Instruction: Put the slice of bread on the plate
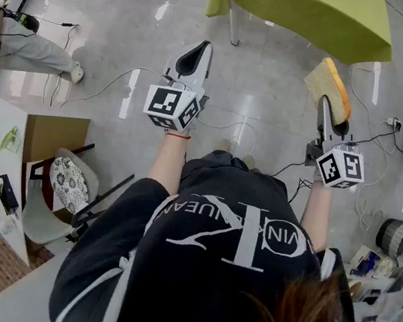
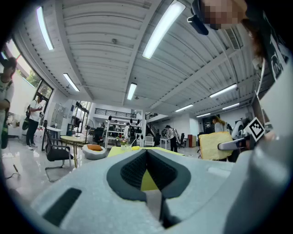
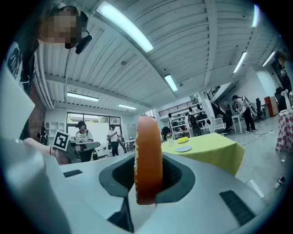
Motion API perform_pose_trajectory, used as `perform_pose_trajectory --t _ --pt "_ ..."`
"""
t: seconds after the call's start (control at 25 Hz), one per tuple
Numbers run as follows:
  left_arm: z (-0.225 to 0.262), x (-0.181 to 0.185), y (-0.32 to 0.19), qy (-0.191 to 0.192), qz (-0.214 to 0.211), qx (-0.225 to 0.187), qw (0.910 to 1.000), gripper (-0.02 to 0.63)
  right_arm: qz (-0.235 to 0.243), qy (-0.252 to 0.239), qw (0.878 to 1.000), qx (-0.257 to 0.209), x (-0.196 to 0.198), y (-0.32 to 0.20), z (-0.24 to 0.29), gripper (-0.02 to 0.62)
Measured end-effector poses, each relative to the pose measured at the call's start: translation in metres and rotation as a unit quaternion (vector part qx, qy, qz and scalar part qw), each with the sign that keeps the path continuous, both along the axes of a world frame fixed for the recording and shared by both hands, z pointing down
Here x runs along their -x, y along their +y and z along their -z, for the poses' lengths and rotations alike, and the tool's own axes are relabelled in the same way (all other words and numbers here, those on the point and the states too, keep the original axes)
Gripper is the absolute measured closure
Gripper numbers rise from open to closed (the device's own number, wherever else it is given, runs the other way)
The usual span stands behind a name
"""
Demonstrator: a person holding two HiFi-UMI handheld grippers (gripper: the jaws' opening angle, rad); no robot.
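The right tongs (image 1: 325, 106) are gripping the slice of bread (image 3: 148, 160), which is standing on edge between the jaws with its brown crust facing the camera. The left tongs (image 1: 197, 51) are pointing level with their jaws closed on nothing. Both are hanging over the shiny floor (image 1: 258, 90), short of the near edge of the table (image 1: 322, 20) with the green cloth. The plate (image 3: 183, 148) is sitting on that table, well apart from the bread, beside a small yellow thing I cannot identify.

The bread is being pinched only along its lower part, so most of the slice is sticking up free. As I judge it, soft bread held this way is liable to bend, tear or slip out on the way to the table, and a drop here would be landing on the floor. Squeezing harder would be crushing the crumb. At the plate, releasing the slice while it is standing upright is likely to be tipping it over the rim, so the wrist will need rolling first.
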State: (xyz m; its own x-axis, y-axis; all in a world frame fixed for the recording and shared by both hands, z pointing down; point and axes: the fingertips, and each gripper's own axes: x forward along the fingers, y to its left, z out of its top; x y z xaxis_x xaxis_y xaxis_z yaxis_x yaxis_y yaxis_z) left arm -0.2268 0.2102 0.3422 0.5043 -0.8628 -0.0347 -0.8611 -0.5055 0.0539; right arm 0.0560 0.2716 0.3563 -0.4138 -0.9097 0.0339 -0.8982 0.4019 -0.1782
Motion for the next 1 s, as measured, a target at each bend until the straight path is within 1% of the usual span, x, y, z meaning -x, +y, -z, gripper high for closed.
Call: perform_pose_trajectory --t 0.36,0.52,0.64,0.8,1.0 --pt "-0.006 -0.015 0.006 0.004 0.013 0.012 0.9998 0.6 0.017 0.006 1.0 0.006 -0.013 0.006 -0.004 0.5" --pt "-0.017 -0.025 0.012 0.011 0.01 0.022 0.9997 0.6 0.009 -0.012 1.0 0.006 -0.024 0.011 -0.007 0.5" --pt "-0.03 -0.037 0.011 0.009 0.002 0.039 0.9992 0.6 0.008 -0.016 1.0 0.011 -0.03 0.011 -0.012 0.5" --pt "-0.041 -0.045 -0.006 0.004 -0.01 0.055 0.9984 0.6 0.002 -0.008 0.999 0.031 -0.038 0.0 -0.026 0.5" --pt "-0.036 -0.049 -0.052 0.017 -0.009 0.047 0.9987 0.6 -0.021 -0.011 0.999 0.037 -0.05 -0.04 -0.025 0.5"
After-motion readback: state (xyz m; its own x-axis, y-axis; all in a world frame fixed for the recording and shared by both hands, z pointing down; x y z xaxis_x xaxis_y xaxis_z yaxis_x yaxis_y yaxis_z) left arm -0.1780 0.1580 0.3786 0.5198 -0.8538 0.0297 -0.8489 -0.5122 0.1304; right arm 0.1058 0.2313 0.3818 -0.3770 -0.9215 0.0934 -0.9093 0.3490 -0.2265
